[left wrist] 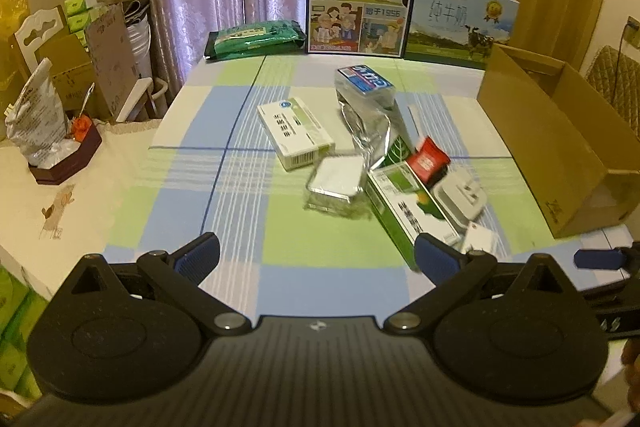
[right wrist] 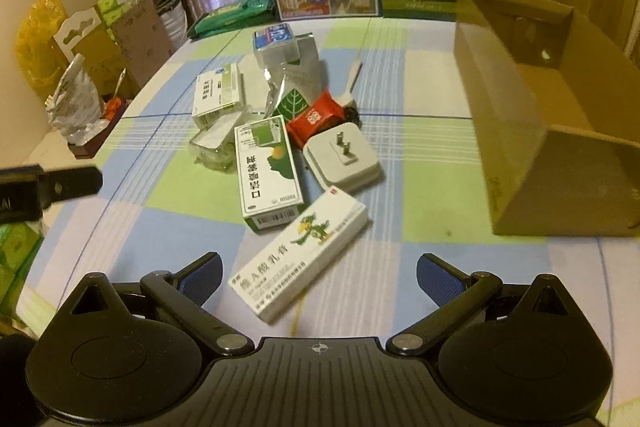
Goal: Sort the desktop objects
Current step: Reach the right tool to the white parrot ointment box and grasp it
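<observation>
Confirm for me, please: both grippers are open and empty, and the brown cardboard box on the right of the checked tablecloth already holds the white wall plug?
Not quite. The white wall plug lies prongs-up on the checked tablecloth in the pile, outside the brown cardboard box, as the right wrist view shows. The left gripper and right gripper are indeed open and empty.

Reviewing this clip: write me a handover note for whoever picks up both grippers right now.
Left gripper: open, empty, hovering short of the pile.
Right gripper: open, empty, the long white box with the bird lying between its fingers, not gripped.
Pile mid-table: green-and-white box, white plug adapter, red packet, silver foil pouch, another white box, clear case.
Cardboard box stands to the right; the inside that shows looks empty.
Done: apparently nothing sorted.
Left: all of the pile.
</observation>
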The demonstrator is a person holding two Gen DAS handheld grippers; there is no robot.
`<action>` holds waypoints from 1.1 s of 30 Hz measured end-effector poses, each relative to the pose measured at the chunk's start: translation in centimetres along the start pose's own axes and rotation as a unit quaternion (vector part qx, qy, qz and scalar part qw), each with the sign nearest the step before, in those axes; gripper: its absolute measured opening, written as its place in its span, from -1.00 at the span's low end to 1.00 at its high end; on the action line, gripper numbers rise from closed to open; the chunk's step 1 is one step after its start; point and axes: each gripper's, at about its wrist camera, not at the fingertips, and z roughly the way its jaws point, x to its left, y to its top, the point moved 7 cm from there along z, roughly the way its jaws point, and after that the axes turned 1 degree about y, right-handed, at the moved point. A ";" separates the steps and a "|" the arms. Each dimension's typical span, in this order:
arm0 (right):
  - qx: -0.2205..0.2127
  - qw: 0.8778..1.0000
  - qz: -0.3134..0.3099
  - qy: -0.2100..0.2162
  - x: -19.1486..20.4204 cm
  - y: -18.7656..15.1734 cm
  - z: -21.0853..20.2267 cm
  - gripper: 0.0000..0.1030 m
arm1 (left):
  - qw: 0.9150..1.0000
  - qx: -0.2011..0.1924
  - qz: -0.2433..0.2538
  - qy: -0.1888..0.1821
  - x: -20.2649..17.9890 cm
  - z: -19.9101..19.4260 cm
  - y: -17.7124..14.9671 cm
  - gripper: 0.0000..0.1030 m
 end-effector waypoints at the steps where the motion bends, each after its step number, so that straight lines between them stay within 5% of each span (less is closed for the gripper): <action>1: 0.002 1.000 -0.003 0.002 0.2 0.2 0.5 0.96 | 1.000 0.002 0.000 -0.002 0.0 0.4 0.4 0.97; 16: 0.074 0.997 0.019 0.015 0.4 0.2 7.1 0.69 | 0.999 0.037 -0.011 -0.028 -1.3 6.3 1.0 0.97; 22: 0.081 0.997 -0.012 0.002 0.5 -0.2 8.4 0.39 | 0.999 0.040 -0.011 -0.029 -1.4 7.0 1.0 0.97; 27: 0.077 0.997 -0.012 -0.009 -1.9 0.0 7.8 -0.26 | 0.998 0.045 0.008 -0.038 -2.4 7.3 0.6 0.97; 33: 0.056 0.997 -0.029 -0.038 -5.2 0.6 6.7 -0.31 | 0.997 0.051 0.010 -0.064 -3.9 8.3 0.4 0.97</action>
